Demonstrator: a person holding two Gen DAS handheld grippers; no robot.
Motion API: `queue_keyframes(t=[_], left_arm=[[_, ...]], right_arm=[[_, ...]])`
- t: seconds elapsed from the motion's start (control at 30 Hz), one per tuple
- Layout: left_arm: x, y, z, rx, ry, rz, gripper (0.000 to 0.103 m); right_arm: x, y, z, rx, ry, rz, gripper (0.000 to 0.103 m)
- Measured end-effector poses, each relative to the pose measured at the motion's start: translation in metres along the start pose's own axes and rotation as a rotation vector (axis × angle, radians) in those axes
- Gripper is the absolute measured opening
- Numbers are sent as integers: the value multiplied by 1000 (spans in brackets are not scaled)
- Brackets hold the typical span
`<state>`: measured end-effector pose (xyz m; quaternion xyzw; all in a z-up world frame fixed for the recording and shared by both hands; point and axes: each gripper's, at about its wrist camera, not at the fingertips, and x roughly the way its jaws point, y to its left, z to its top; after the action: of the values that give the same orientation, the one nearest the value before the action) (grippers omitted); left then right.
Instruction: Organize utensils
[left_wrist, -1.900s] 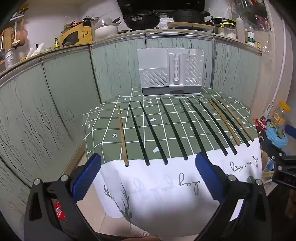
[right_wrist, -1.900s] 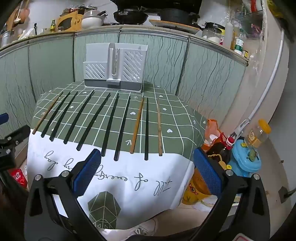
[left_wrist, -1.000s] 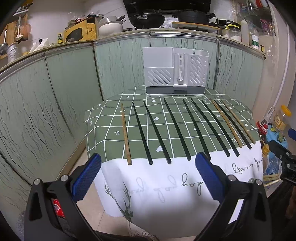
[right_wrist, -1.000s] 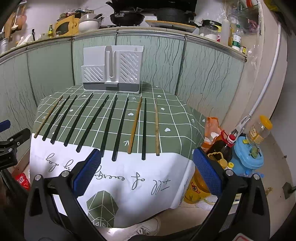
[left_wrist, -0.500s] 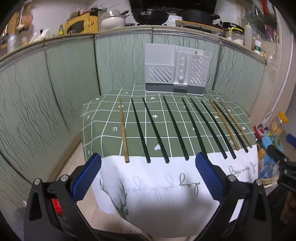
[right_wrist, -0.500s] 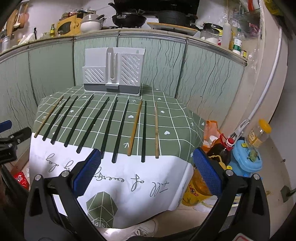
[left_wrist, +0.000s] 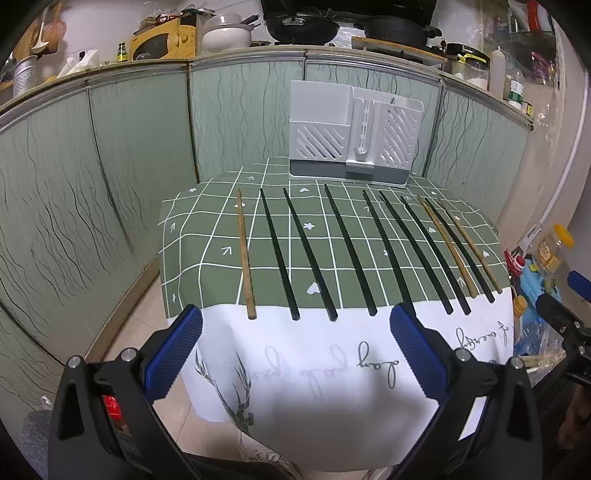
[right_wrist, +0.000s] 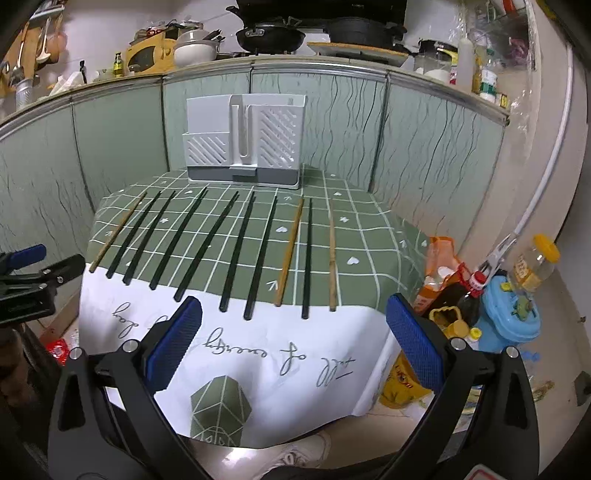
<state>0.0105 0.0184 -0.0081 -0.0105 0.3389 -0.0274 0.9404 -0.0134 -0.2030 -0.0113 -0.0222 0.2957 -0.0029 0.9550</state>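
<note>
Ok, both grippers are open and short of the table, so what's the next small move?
Probably ease the left gripper forward over the leftmost wooden chopstick. Every chopstick lies on the cloth, the white holder looks empty, and nothing blocks that end.

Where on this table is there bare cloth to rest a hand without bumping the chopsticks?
Bare cloth lies left of the leftmost wooden chopstick, and right of the rightmost wooden chopstick. The middle is crowded with black chopsticks, up to the white holder.
</note>
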Motion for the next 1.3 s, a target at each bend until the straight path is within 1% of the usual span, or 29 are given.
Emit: queue_keyframes(t=[0.13, 0.37, 0.5, 0.57, 0.63, 0.73, 0.8, 0.87, 0.93, 0.97, 1.1, 1.23, 1.3], left_arm=[[-1, 1, 0, -2, -8, -15, 98], [1, -4, -3, 26, -8, -9, 98], [4, -6, -4, 34, -3, -6, 98], [3, -5, -4, 31, -10, -20, 98], [2, -7, -4, 36, -25, -21, 98], [3, -12, -6, 73, -37, 23, 98], [5, -15, -9, 100, -30, 40, 98], [4, -16, -10, 103, -27, 26, 98], [1, -15, -12, 90, -38, -5, 98], [0, -14, -13, 90, -42, -9, 98], [-6, -14, -13, 101, -64, 1, 98], [-19, -10, -12, 88, -96, -23, 98], [-26, -7, -13, 94, -107, -10, 98]], right_arm=[[2, 0, -1, 3, 9, 9, 95], [8, -3, -2, 24, 20, 35, 95], [8, -2, -3, 16, 2, 40, 95], [7, -1, -3, 19, -4, 55, 95], [7, -1, -4, 18, -11, 50, 95], [9, -2, -5, 15, -10, 28, 95], [11, -4, -6, 19, -6, 13, 95], [12, -5, -6, 25, -1, 8, 95], [13, -7, -7, 30, -1, 8, 95], [13, -7, -7, 33, -5, 13, 95], [14, -8, -9, 42, -15, 32, 95], [11, -9, -11, 49, -27, 25, 95], [9, -8, -11, 38, -34, 17, 95]])
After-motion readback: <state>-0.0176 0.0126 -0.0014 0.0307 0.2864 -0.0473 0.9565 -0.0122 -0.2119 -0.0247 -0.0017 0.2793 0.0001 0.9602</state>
